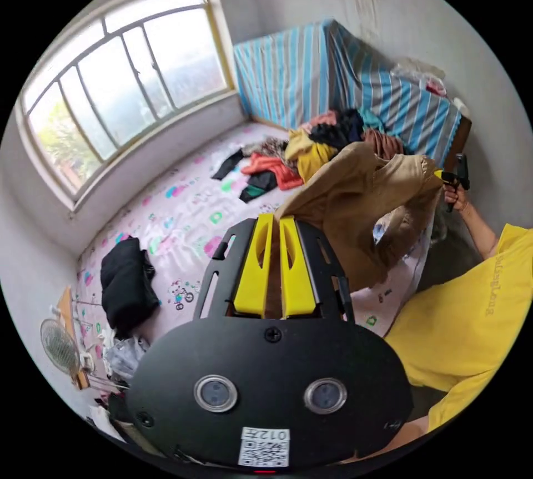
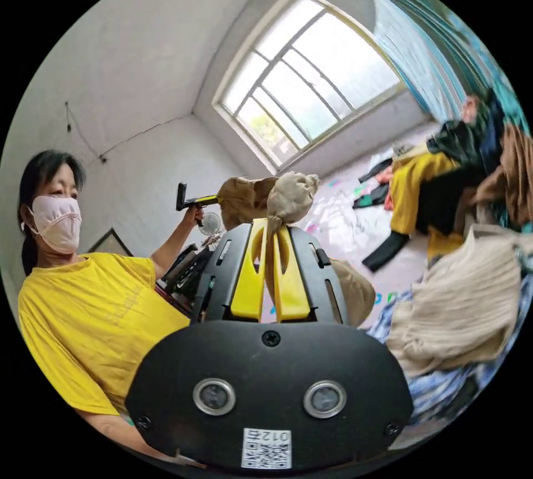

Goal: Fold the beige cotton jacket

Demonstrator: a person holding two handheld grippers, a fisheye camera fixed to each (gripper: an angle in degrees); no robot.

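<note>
Pink patterned bedsheet point(image 1: 183, 212) below. Left gripper point(image 1: 276, 221) and right gripper point(image 2: 268, 223), jaws each pinching the beige cotton jacket point(image 1: 361, 196), suspend it for spreading.

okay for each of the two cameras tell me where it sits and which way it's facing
Left gripper view: rides the left gripper, facing the beige jacket, bed and window; a yellow sleeve shows.
Right gripper view: rides the right gripper, facing the window and a wall corner; the person's torso shows.
Shared: the jacket, each other's gripper.
</note>
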